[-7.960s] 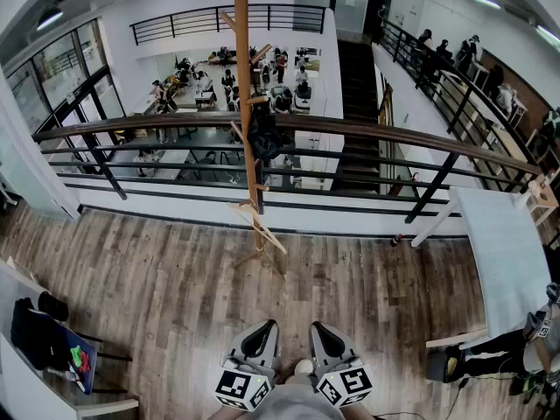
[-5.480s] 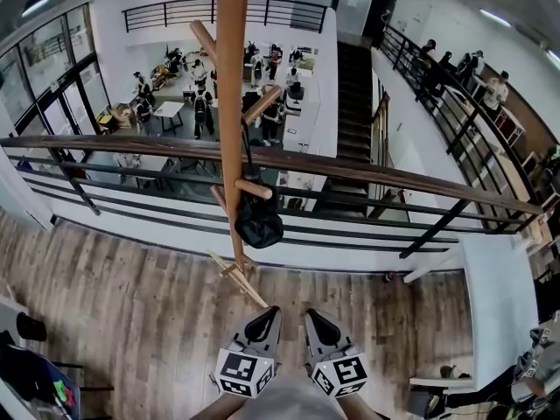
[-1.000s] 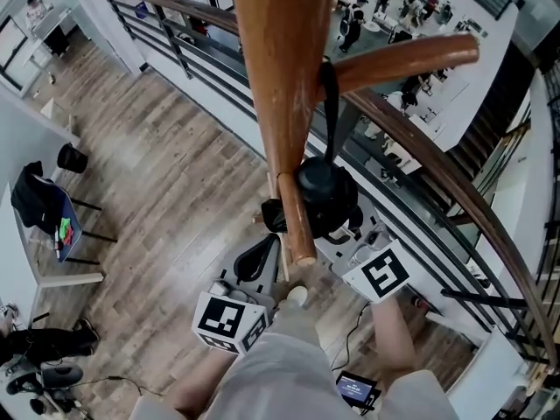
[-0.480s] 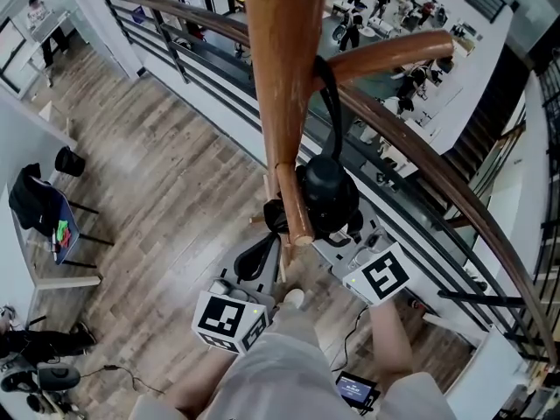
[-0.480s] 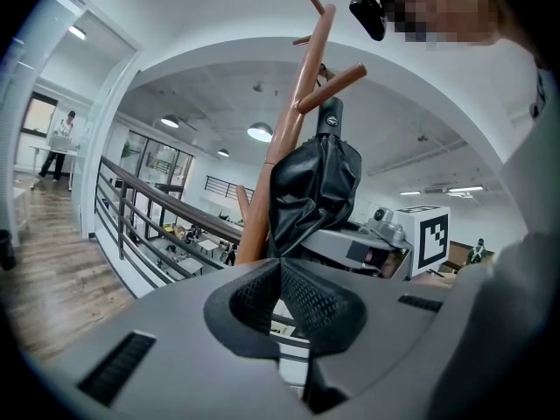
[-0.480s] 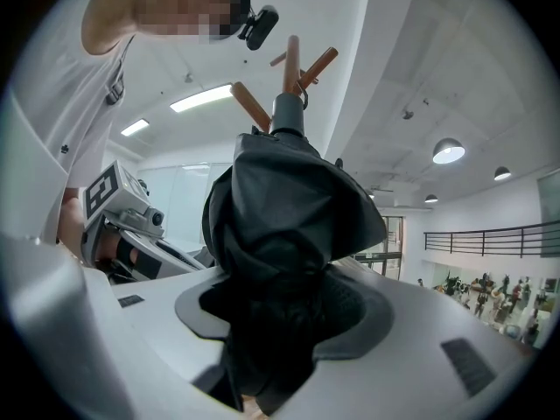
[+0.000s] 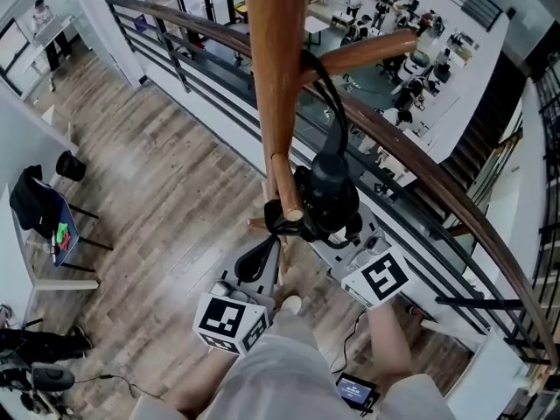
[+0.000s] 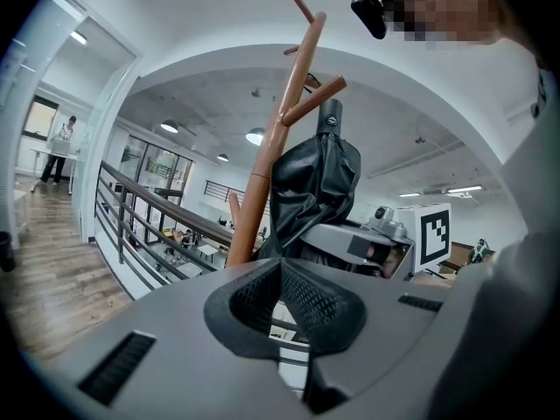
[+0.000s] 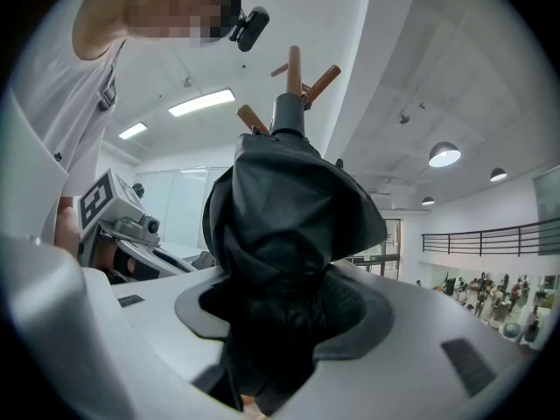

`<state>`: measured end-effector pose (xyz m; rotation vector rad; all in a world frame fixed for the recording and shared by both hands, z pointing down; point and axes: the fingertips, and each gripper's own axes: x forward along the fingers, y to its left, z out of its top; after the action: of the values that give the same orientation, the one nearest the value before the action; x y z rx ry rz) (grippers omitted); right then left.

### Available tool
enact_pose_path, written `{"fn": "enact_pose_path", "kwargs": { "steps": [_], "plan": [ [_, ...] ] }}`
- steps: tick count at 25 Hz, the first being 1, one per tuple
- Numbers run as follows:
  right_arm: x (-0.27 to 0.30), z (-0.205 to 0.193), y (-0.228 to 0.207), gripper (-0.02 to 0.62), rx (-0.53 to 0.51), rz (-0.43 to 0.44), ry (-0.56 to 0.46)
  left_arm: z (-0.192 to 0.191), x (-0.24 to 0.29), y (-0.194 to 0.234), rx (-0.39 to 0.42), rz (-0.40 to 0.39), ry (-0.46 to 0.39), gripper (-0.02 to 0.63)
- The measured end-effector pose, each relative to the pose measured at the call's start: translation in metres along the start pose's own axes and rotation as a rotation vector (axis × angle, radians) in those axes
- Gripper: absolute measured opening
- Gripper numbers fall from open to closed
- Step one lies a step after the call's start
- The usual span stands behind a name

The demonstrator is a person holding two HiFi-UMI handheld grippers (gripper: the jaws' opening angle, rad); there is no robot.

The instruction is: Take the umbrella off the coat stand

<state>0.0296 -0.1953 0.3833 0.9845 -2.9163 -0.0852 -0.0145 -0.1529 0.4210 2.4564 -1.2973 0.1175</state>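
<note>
A black folded umbrella [image 7: 331, 195] hangs by its strap [image 7: 332, 112] from a peg [image 7: 367, 51] of the wooden coat stand [image 7: 276, 77]. My right gripper [image 7: 339, 232] reaches in from below and is shut on the umbrella's bundled fabric [image 9: 284, 226], which fills the gap between its jaws [image 9: 280, 322]. The stand's top pegs [image 9: 293, 68] rise behind the umbrella. My left gripper [image 7: 262, 254] sits lower left, close to the pole, shut with nothing in it [image 8: 281, 274]. In the left gripper view the umbrella [image 8: 315, 182] and the stand [image 8: 271, 164] lie just ahead.
A dark handrail with metal bars [image 7: 420, 164] runs right behind the stand, with an open hall below it. Wooden floor [image 7: 157, 199] spreads to the left. A chair draped with black things [image 7: 39, 208] stands at the far left.
Seconds ago the stand was far off and both grippers were low. Over the last second the right gripper and the umbrella shifted slightly; the strap stays on the peg.
</note>
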Motion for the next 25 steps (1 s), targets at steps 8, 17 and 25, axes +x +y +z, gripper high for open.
{"fn": "enact_pose_path", "kwargs": {
  "steps": [8, 17, 25],
  "plan": [
    [-0.007, 0.012, 0.006, 0.255, 0.002, -0.003, -0.011, 0.008, -0.007, -0.006, 0.011, 0.003, -0.019, 0.020],
    [-0.012, 0.025, 0.004, 0.255, 0.015, -0.026, -0.023, 0.019, -0.012, -0.011, 0.033, -0.011, -0.028, 0.020],
    [-0.020, 0.038, -0.007, 0.255, -0.015, -0.054, -0.027, 0.031, -0.008, -0.024, 0.065, -0.051, -0.041, 0.020]
  ]
}}
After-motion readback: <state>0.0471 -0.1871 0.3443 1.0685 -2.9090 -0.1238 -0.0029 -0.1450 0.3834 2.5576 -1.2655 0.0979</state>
